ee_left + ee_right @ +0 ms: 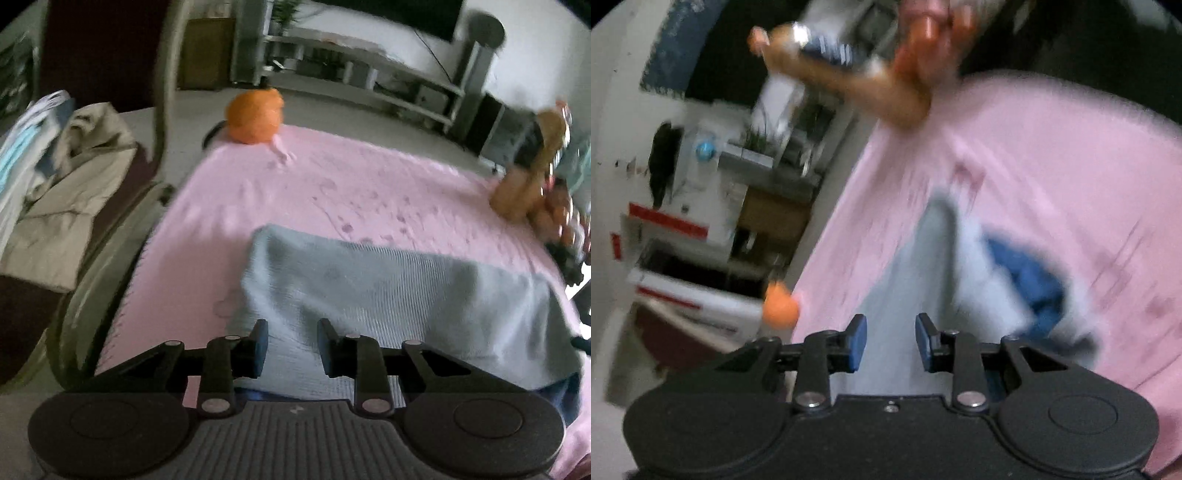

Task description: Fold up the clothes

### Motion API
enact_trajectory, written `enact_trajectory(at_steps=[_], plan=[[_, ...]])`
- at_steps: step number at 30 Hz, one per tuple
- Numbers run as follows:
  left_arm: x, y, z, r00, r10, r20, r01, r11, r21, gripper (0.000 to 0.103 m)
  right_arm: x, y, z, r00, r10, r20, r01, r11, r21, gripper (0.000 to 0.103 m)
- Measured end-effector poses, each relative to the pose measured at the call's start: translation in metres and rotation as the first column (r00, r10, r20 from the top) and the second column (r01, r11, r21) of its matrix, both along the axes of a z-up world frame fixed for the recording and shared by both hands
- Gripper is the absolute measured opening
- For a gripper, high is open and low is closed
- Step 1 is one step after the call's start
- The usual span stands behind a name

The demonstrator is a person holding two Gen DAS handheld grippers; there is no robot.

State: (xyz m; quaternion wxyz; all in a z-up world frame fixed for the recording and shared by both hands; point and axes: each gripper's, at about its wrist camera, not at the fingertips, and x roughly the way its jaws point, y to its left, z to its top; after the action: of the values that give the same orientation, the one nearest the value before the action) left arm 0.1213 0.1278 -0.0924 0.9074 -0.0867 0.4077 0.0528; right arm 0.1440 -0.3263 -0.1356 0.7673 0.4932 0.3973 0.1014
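Observation:
A light grey-blue ribbed garment (pixel 388 295) lies spread across the near part of a pink sheet (pixel 332 184). A darker blue piece shows at its right lower edge (pixel 561 395). My left gripper (pixel 293 347) hovers over the garment's near edge, open, with nothing between its blue pads. In the blurred right wrist view the same garment (pixel 905 295) runs away from me, with a dark blue patch (pixel 1030 280) beside it. My right gripper (pixel 891 341) is open above the cloth, holding nothing.
An orange round bundle (pixel 255 116) sits at the sheet's far left corner. A brown plush toy (pixel 528 184) lies at the right edge. A chair on the left carries a beige jacket (pixel 66 206) and other clothes. Shelving and a dark screen stand beyond.

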Motion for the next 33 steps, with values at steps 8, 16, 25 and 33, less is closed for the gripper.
enact_trajectory(at_steps=[8, 16, 25, 33], plan=[[-0.012, -0.011, -0.029, 0.996, 0.041, -0.080, -0.028, 0.988, 0.153, 0.030, 0.014, -0.019, -0.054, 0.958, -0.113, -0.264, 0.121, 0.992, 0.016, 0.000], [-0.041, -0.005, -0.016, 0.990, 0.126, -0.063, -0.115, 0.981, 0.155, 0.032, -0.021, -0.042, -0.032, 0.974, -0.153, -0.167, 0.150, 0.988, -0.029, 0.004], [-0.058, -0.033, 0.003, 0.998, 0.063, -0.009, -0.062, 0.995, 0.084, 0.030, -0.041, -0.020, -0.009, 0.998, -0.063, -0.024, 0.062, 0.996, -0.061, 0.023], [-0.034, -0.049, -0.012, 0.998, 0.015, -0.062, -0.011, 0.998, 0.067, 0.030, -0.020, 0.038, 0.003, 0.997, 0.078, 0.027, -0.072, 0.985, -0.155, 0.023]])
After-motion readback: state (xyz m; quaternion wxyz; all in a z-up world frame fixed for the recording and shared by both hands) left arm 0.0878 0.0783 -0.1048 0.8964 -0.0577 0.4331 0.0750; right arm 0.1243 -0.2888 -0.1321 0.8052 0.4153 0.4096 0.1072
